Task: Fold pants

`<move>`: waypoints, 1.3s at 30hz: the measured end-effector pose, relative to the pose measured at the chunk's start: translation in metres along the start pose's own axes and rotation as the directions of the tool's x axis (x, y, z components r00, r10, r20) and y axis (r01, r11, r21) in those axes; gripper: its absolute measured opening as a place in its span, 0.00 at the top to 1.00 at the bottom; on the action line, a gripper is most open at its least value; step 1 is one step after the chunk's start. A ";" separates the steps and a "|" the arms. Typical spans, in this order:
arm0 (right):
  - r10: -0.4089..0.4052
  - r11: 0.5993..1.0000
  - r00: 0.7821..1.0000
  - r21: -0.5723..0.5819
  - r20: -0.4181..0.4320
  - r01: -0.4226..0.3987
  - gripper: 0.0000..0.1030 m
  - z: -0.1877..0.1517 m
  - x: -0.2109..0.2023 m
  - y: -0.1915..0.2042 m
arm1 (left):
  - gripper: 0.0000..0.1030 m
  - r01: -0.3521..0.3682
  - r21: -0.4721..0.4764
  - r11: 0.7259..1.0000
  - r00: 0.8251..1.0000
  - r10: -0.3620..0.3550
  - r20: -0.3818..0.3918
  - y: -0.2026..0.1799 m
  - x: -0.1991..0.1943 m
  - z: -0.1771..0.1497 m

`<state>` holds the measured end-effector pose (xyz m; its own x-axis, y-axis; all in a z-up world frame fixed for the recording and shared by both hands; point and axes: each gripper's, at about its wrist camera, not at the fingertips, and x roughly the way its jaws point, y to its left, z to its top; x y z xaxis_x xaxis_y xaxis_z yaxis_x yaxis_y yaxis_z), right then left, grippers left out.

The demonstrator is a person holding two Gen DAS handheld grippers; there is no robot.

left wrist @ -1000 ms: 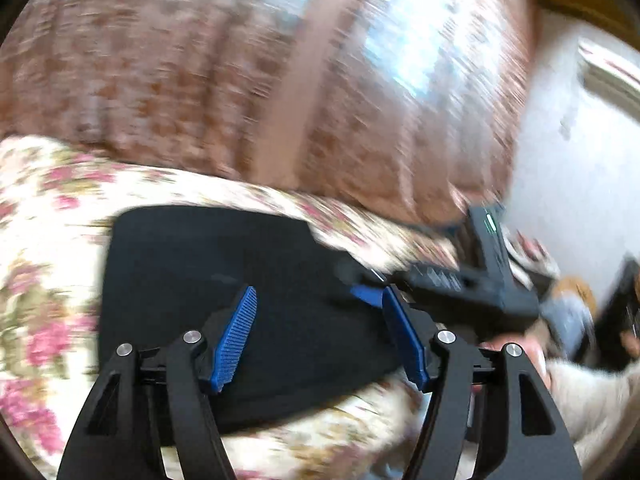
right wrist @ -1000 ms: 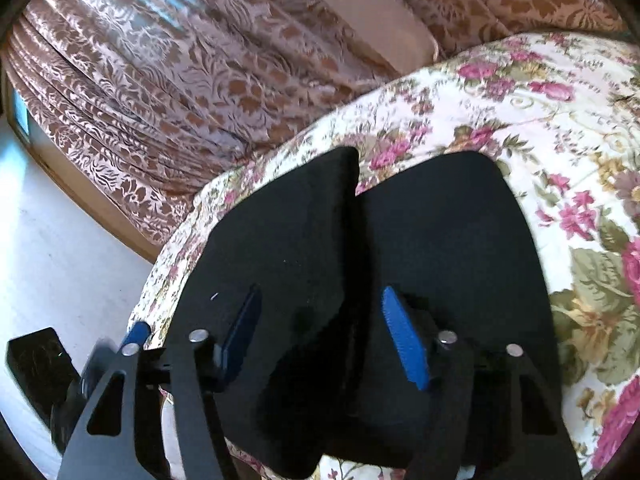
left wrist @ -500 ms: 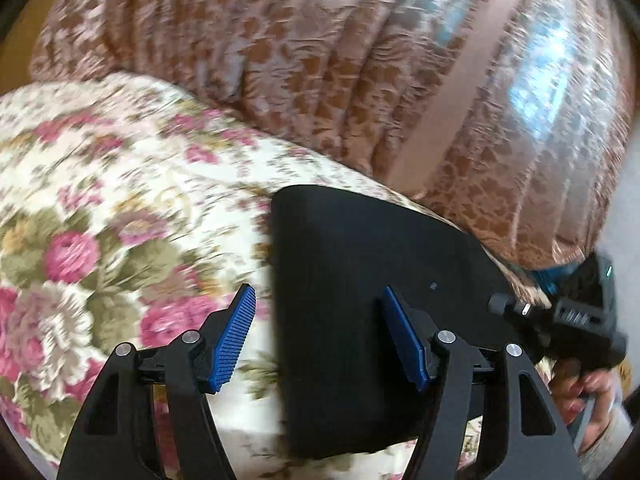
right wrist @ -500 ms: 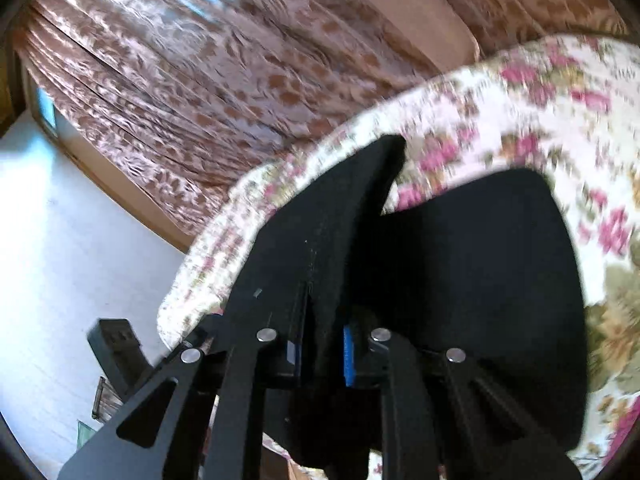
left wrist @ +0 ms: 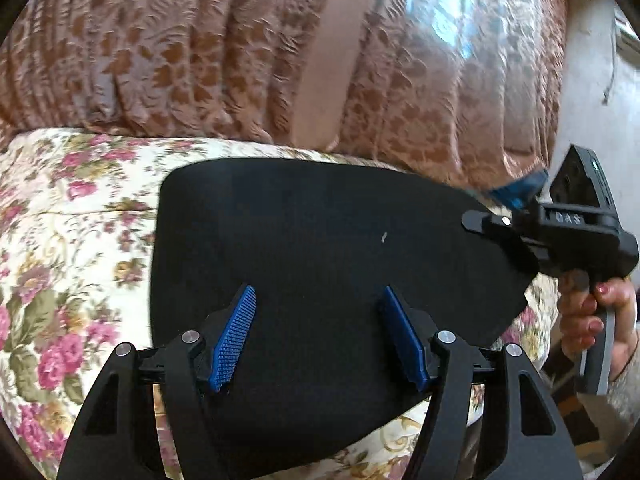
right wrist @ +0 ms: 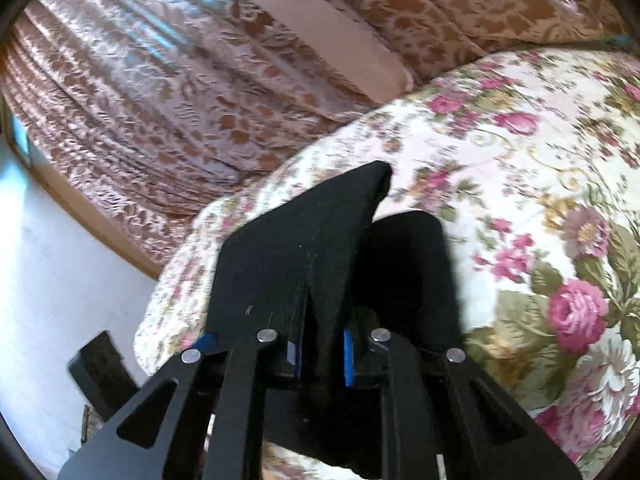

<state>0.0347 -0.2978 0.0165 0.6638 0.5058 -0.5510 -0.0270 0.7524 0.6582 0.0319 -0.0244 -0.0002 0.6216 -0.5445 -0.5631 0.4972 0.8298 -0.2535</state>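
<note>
On the floral bedspread [left wrist: 72, 216], toward the edge nearest the brown patterned curtain [left wrist: 200, 52], lie the black pants [left wrist: 320, 240], already folded into a compact dark slab.

Right gripper [right wrist: 320, 354]: jaws have just been closing and now pinch a raised flap of the pants; blue pads pressed on cloth from both sides. That flap stands up off the lower layer like a tent. In the left wrist view the same tool shows at the pants' right end, a hand [left wrist: 592, 320] round its handle.

Left gripper [left wrist: 316, 336]: jaws roughly half spread, hovering over the near part of the pants, nothing between the pads.

Risks, as I judge them: the pinch looks shallow, so the flap may slip out mid-carry. Nothing pins the lower layer, so it may drag along and skew the fold, or slide toward the bedspread's edge.

Containers: none in sight.
</note>
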 end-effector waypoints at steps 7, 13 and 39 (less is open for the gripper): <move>-0.088 0.996 0.996 0.017 -0.006 0.088 0.84 -0.020 0.022 -0.025 | 0.33 -0.101 0.147 0.984 0.993 0.109 -0.046 -0.020 0.028 -0.014; -0.150 0.987 0.987 -0.048 0.051 0.152 0.61 -0.009 -0.004 -0.004 | 0.32 -0.038 0.056 0.998 0.997 0.042 -0.069 -0.007 0.012 -0.004; -0.341 0.878 0.939 -0.343 0.042 0.334 0.71 0.030 0.126 0.017 | 0.31 -0.243 0.078 0.967 0.921 0.255 -0.294 0.053 0.147 0.068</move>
<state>0.1407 -0.2341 -0.0267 0.6642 0.2003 -0.7203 -0.0582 0.9744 0.2173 0.1911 -0.0691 -0.0427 0.5212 -0.2541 -0.8147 0.3770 0.9250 -0.0473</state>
